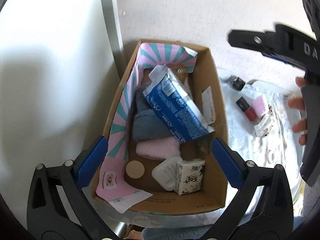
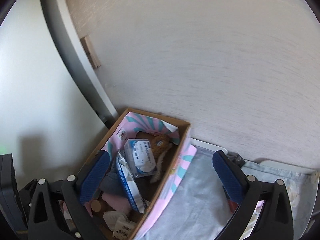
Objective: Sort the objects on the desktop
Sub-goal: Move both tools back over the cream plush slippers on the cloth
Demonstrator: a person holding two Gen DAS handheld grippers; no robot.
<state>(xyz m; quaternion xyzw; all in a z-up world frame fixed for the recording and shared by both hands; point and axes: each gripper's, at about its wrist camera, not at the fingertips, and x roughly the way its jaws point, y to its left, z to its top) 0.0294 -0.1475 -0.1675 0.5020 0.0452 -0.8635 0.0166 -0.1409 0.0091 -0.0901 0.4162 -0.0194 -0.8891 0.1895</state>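
Observation:
A cardboard box (image 1: 217, 92) with a pink and teal liner holds a blue wipes packet (image 1: 176, 108), grey and pink cloths, a round wooden disc (image 1: 135, 169), a white plastic case (image 1: 166, 172) and a tissue pack (image 1: 190, 177). My left gripper (image 1: 160, 162) hangs open over the box's near end with nothing between its pads. In the right wrist view my right gripper (image 2: 162, 177) is open and empty above the box's right wall (image 2: 172, 180). A clear blue-labelled box (image 2: 140, 156) lies inside beside a brown plush (image 2: 160, 140).
On the pale cloth (image 1: 250, 150) right of the box lie a red bottle with a black cap (image 1: 247, 108), a pink roll (image 1: 260, 104), a small black bottle (image 1: 238, 83) and a patterned white item (image 1: 264, 126). A wall and a grey post (image 1: 110, 20) stand behind.

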